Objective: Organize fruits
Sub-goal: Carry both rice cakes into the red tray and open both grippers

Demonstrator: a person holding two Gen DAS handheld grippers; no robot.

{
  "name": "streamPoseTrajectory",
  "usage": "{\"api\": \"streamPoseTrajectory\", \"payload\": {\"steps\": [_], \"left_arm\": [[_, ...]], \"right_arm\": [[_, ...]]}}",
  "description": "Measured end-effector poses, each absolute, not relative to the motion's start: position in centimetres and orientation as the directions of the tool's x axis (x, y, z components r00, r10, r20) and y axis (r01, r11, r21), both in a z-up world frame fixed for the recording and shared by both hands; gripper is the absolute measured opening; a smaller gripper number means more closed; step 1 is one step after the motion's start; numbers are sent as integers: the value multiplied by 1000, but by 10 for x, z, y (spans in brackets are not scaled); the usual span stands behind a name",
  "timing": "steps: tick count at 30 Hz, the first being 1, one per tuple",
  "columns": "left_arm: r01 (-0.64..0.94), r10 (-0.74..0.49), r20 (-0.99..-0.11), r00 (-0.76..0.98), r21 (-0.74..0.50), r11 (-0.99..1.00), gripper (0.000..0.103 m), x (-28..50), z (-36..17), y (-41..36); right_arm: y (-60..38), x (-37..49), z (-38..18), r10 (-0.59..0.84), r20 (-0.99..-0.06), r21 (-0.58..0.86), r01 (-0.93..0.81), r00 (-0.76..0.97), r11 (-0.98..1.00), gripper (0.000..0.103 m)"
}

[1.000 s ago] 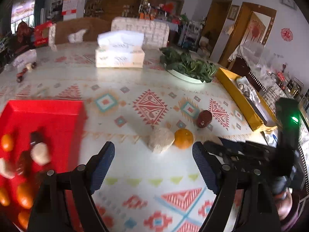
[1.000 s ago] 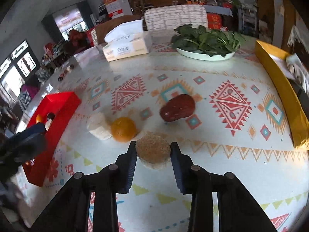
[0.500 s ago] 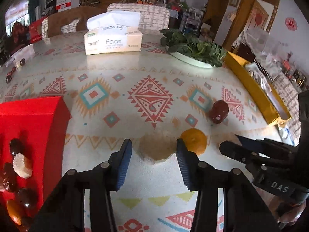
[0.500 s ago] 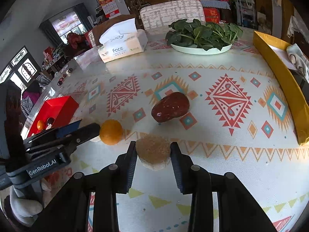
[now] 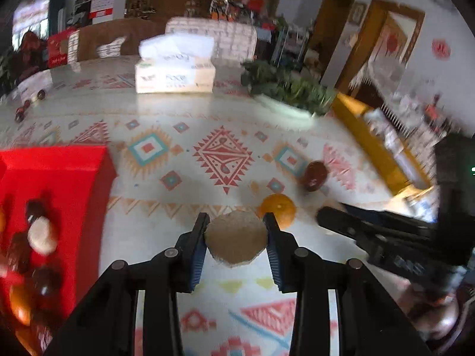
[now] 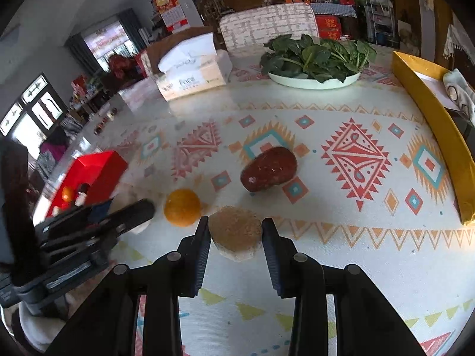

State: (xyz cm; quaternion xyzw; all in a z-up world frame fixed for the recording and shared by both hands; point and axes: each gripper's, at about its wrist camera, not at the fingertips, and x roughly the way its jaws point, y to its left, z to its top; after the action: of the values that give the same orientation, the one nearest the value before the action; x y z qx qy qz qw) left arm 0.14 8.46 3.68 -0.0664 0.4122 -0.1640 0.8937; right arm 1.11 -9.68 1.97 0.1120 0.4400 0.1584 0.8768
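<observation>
Red tray (image 5: 59, 172) cut off at left edge, its fruit motion-blurred, tissue box (image 5: 175, 77) lettering unreadable

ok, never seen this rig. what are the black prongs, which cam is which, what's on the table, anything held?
No robot arm here: a person holds a two-finger gripper in each hand, with a fisheye camera looking along the fingers. In the left wrist view, the left gripper has just been closing and now clamps a beige round fruit. In the right wrist view, the right gripper pinches another beige fruit. On the patterned tablecloth lie an orange and a dark red fruit. A red box already holds fruit. Behind are a tissue box and a plate of greens.
</observation>
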Motion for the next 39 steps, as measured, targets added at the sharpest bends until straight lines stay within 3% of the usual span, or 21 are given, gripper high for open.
{"api": "streamPoseTrajectory", "payload": {"steps": [9, 14, 17, 22, 32, 35, 39], "left_arm": [[123, -309, -608, 731, -329, 936, 36, -64, 84, 191], [10, -168, -623, 764, -248, 969, 36, -73, 94, 260], [-44, -119, -647, 753, -229, 972, 36, -65, 89, 295], [-93, -112, -676, 728, -260, 961, 36, -44, 72, 331], [-104, -142, -718, 682, -287, 952, 36, -6, 43, 346], [-104, -158, -706, 691, -314, 944, 42, -6, 43, 350], [-97, -175, -689, 703, -337, 936, 58, -11, 46, 351]], "right_arm": [[-86, 0, 29, 453, -670, 378, -255, 588, 890, 38], [-62, -7, 39, 421, -675, 316, -279, 606, 907, 38], [-39, -12, 53, 470, -673, 352, -312, 571, 883, 38], [22, -5, 72, 533, -684, 363, -400, 499, 841, 38], [137, 36, 55, 515, -758, 309, -474, 401, 824, 38], [158, 51, 46, 491, -779, 286, -477, 389, 831, 38], [170, 63, 41, 479, -780, 274, -468, 402, 840, 41]]}}
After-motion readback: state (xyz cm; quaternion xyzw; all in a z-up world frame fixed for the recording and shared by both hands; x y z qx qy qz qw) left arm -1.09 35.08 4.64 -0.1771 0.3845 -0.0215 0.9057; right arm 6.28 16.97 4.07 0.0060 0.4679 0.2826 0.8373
